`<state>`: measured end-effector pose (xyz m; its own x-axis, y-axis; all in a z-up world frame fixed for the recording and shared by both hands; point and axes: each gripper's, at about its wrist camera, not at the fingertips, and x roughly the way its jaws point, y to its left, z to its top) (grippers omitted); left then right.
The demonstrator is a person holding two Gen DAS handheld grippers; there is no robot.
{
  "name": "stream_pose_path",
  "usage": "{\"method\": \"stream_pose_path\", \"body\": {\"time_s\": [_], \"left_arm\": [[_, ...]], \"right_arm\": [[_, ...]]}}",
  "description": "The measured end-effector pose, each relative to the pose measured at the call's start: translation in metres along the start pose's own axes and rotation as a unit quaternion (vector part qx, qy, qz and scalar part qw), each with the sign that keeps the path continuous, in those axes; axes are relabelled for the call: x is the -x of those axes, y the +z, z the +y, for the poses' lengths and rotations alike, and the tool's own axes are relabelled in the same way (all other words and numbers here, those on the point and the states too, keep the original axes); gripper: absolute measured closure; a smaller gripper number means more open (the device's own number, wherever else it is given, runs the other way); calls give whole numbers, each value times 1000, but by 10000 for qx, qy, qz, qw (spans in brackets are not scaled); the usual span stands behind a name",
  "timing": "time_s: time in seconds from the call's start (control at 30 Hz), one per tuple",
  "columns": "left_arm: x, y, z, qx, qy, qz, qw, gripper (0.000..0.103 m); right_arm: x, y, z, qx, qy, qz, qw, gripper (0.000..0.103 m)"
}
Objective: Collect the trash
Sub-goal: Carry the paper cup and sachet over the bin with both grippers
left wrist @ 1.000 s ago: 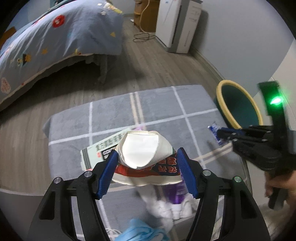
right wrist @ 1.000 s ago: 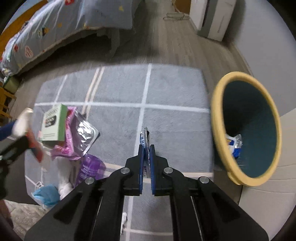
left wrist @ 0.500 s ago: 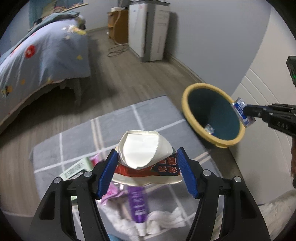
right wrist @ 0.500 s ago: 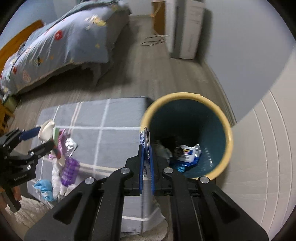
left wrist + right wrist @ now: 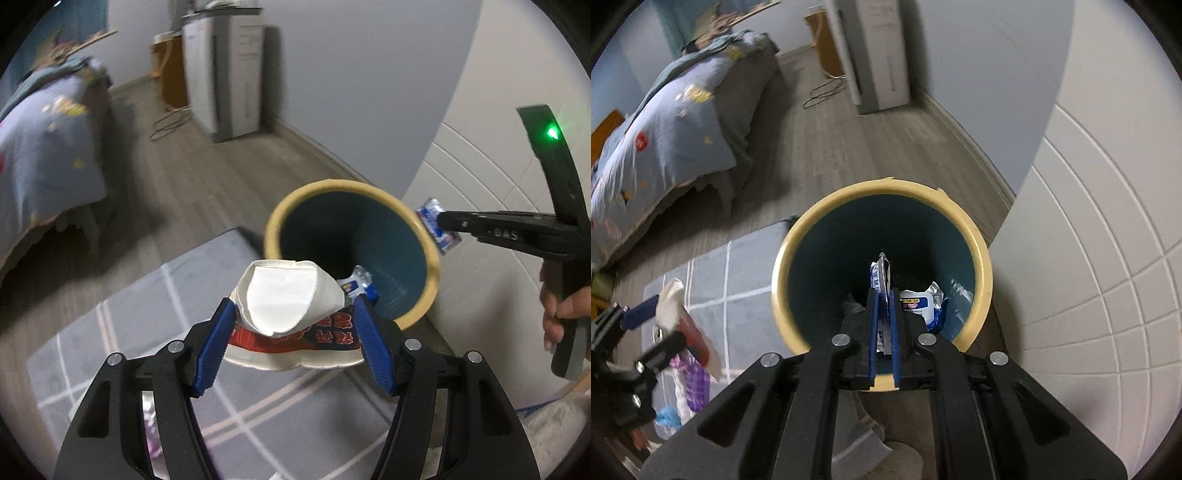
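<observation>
grippers: two showing, left gripper (image 5: 293, 334) and right gripper (image 5: 882, 295) | bin (image 5: 982, 266): one standing | crushed cup (image 5: 288, 317): one | wrappers: one flat wrapper (image 5: 881, 273) hanging over bin, one blue-white packet (image 5: 919, 301) lying inside bin | bed (image 5: 665, 140): one | rug (image 5: 155, 314): one lying beside bin

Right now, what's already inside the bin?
In the bin, a crumpled blue-and-white wrapper lies at the bottom, with something dark beside it that is too dim to identify. The right hand-held gripper and its packet cover the rest.

Bin (image 5: 979, 258) stands between rug (image 5: 746, 266) and wall (image 5: 1089, 258).
</observation>
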<state>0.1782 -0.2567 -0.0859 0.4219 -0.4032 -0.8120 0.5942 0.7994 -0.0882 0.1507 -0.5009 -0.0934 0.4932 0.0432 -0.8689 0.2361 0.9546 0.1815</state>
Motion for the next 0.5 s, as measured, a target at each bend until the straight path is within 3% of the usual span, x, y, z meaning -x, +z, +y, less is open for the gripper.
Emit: {"method": "stream_pose_path", "body": {"time_s": [0.13, 0.27, 0.5], "left_arm": [[-21, 17, -20, -196, -181, 21, 9996, 36], [-37, 30, -31, -91, -441, -29, 9990, 36], [-72, 46, -35, -69, -346, 110, 9993, 36]], "right_arm": [[-10, 2, -12, -194, -76, 19, 9998, 97], [-23, -2, -30, -551, -193, 133, 9982, 97], [-39, -8, -44, -887, -132, 355, 9953, 97]]}}
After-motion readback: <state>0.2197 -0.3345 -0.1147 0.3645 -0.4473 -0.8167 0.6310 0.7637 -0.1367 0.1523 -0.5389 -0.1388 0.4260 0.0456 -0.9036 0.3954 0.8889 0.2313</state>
